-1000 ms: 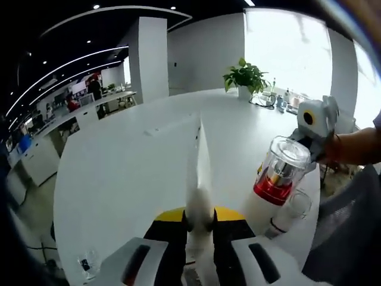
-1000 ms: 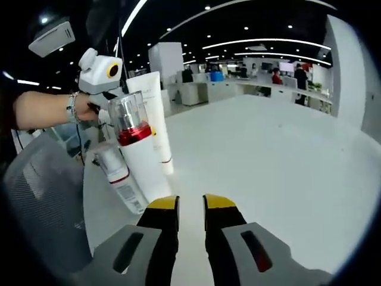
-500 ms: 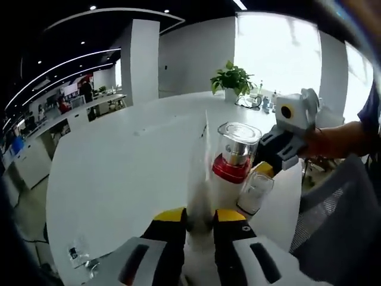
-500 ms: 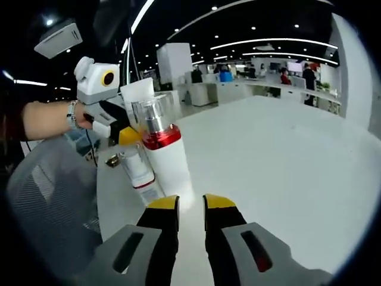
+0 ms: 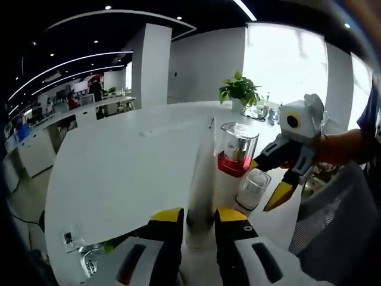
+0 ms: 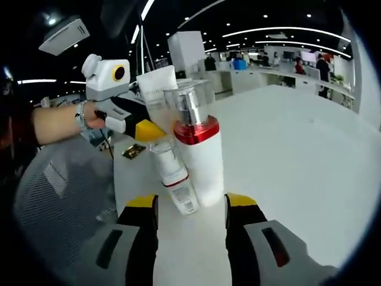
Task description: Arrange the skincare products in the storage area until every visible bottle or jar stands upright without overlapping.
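Note:
My left gripper (image 5: 199,218) is shut on a white tube (image 5: 200,179) that stands on end on the white table (image 5: 119,161). Just right of it stands a tall white bottle (image 5: 235,156) with a red band and clear cap. A small clear-capped bottle (image 5: 253,187) stands beside that. My right gripper (image 5: 280,179) comes in from the right, jaws apart, close to the small bottle. In the right gripper view, my right gripper (image 6: 190,202) is open, with the small bottle (image 6: 174,179) and the red-banded bottle (image 6: 199,149) just ahead. The left gripper (image 6: 140,125) holds the tube (image 6: 156,89) behind them.
A potted plant (image 5: 239,89) stands at the table's far side. A grey mesh chair (image 6: 59,190) sits close to the table edge by the bottles. Small sachets (image 5: 83,256) lie near the left jaw, and a small dark packet (image 6: 134,151) lies behind the bottles.
My right gripper's jaws have spread apart and it has drawn nearer to the two bottles. The left gripper still holds the tube, now close beside the red-banded bottle.

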`<state>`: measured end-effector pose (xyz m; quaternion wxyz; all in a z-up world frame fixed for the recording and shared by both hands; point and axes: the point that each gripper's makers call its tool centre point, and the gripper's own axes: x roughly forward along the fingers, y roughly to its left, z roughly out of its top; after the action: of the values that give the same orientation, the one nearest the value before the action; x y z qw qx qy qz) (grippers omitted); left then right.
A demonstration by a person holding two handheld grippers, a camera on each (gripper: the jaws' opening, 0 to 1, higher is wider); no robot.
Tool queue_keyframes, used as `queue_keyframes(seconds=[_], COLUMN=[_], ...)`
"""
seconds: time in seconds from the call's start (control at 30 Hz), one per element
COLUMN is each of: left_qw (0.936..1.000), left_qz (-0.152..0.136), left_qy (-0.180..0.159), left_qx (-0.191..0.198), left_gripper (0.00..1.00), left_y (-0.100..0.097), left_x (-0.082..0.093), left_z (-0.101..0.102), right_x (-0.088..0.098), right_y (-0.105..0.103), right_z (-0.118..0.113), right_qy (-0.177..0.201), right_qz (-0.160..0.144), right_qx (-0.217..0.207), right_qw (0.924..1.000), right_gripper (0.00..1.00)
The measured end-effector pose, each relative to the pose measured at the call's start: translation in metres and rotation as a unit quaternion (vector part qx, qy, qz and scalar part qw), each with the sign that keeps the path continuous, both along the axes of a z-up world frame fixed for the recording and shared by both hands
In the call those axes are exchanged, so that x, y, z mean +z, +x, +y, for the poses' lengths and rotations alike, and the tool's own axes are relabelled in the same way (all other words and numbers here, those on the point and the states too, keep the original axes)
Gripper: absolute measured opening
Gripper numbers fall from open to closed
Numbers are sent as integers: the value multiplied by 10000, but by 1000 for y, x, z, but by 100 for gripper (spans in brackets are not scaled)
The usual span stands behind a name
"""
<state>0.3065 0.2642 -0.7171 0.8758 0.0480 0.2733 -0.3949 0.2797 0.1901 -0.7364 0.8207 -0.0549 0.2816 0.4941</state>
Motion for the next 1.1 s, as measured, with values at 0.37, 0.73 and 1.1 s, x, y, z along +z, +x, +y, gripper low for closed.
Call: queue_keyframes(seconds=[0.37, 0.73, 1.1], left_qw=[9983, 9996, 9988], left_qz=[277, 228, 384], left_qy=[-486, -144, 249], left_qx=[-129, -101, -156], left_gripper=[24, 30, 27], left_y=[1, 0, -4], left_x=[2, -1, -17], left_z=[2, 14, 19], right_x=[-10, -12, -12], right_y=[8, 10, 10], right_z=[6, 0, -3], right_qy=[-237, -364, -391], right_qz=[-84, -201, -263], right_qx=[-144, -248, -273], right_qw=[9996, 9988, 9985], right_gripper=[43, 39, 39])
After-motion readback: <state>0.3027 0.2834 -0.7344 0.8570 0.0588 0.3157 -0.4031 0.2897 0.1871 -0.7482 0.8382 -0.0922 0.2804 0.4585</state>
